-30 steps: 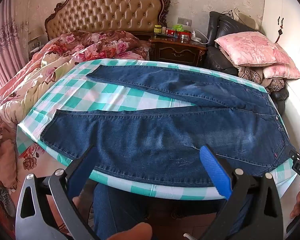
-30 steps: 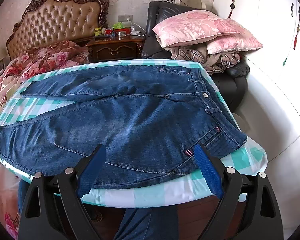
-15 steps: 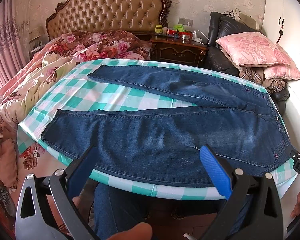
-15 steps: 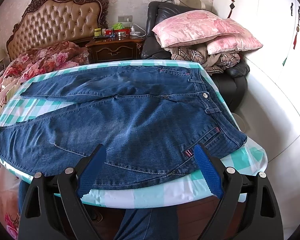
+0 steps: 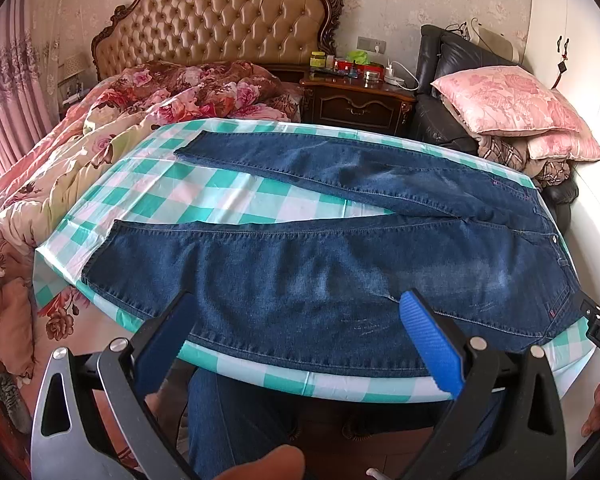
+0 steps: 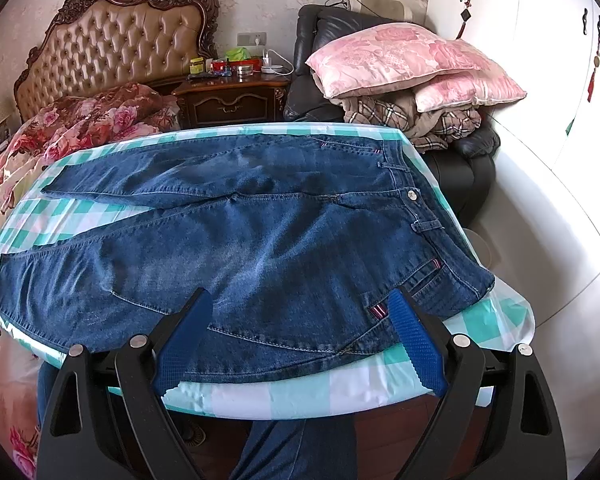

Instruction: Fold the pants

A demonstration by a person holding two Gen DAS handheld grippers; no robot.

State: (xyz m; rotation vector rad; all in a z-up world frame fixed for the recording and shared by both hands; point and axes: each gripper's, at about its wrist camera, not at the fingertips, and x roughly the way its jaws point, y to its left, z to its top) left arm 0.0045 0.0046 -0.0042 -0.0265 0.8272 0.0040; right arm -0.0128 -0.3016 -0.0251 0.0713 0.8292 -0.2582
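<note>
Fingers on my left gripper and right gripper gape wide, empty. Jeans lie flat at twelve o'clock on the table; pinch near-leg seam evenly.

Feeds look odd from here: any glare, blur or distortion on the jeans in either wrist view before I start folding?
Left wrist: jeans sharp, strong fisheye bowing of the table edge, dark corners, faint sheen on the tablecloth. Right wrist: jeans sharp and evenly daylit, same curvature, wardrobe bright but not blown out.
</note>
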